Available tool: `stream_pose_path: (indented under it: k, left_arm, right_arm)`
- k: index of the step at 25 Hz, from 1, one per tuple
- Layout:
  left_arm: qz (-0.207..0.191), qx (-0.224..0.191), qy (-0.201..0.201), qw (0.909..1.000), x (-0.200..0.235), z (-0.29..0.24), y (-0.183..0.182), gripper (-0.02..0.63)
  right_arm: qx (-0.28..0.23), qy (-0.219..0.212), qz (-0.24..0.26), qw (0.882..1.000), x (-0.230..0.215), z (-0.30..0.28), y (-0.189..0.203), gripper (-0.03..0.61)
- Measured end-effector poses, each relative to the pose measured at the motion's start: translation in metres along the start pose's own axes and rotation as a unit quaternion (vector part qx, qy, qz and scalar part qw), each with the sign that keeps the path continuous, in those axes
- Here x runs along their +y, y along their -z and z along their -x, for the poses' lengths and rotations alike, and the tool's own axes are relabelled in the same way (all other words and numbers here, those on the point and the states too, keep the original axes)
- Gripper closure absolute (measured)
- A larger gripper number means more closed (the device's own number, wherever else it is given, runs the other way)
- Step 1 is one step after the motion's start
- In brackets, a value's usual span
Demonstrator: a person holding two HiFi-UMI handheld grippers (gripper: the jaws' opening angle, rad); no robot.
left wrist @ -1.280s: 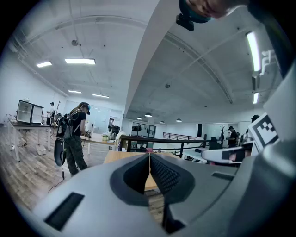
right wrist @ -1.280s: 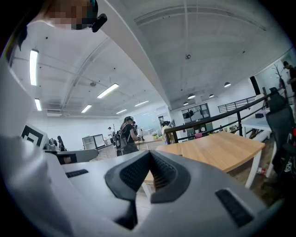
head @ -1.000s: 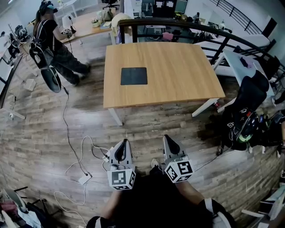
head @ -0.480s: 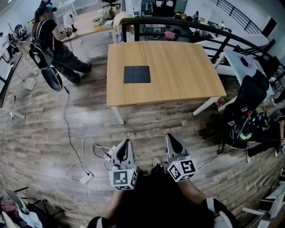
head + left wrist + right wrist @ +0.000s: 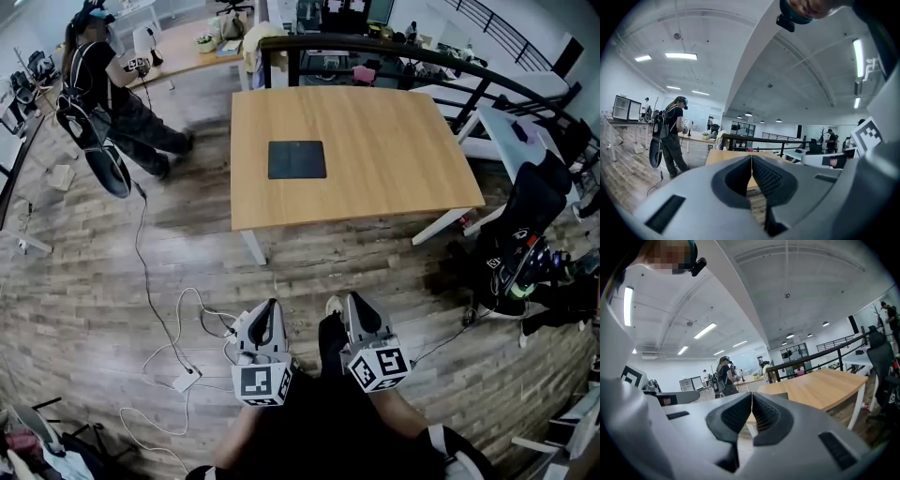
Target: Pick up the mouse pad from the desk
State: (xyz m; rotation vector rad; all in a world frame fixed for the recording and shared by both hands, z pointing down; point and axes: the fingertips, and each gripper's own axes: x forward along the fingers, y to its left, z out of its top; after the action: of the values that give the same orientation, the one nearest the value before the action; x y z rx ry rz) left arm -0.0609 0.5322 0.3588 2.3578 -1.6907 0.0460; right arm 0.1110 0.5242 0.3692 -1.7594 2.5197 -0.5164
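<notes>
So the mouse pad (image 5: 296,159) is lying flat on the wooden desk (image 5: 394,150), a dark rectangle left of the desk's middle with bare wood all around it. Nothing is touching it or sitting on it.

Both claws are well short of it. The left gripper (image 5: 269,307) and the right gripper (image 5: 351,300) are held side by side low in front of the person, out over the plank floor (image 5: 84,272), both pointing toward the desk. There's a strip of floor and the near edge of the desk between the tips and the pad. Seen from the head camera, the pad is up ahead, roughly in line with the gap between the two claws, maybe a bit closer to the left one's line.

The left gripper's jaws are pressed together with nothing between them, only a thin seam between the ribbed pads. The right gripper's jaws are the same, closed up tight and empty.

Other stuff around: white cables (image 5: 173,328) snake over the floor to the left of the claws, another person with a backpack (image 5: 103,84) stands off past the desk's far left corner, a black office chair (image 5: 530,202) sits to the right of the desk, and a dark railing (image 5: 375,45) runs behind it.
</notes>
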Motion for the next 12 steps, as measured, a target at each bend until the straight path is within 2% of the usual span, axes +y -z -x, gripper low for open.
stream_pose_path:
  k: [6,12]
  left_arm:
    - [0.000,0.014,-0.026,0.9996,0.018,-0.052,0.004,0.589]
    - [-0.004,0.020,-0.051,0.9985,0.027,-0.133,-0.006,0.589]
  right_arm:
    - [0.009,-0.016,0.004,1.000,-0.025,-0.059,-0.004,0.548]
    - [0.013,-0.041,0.018,0.999,-0.069,-0.139,-0.032,0.548]
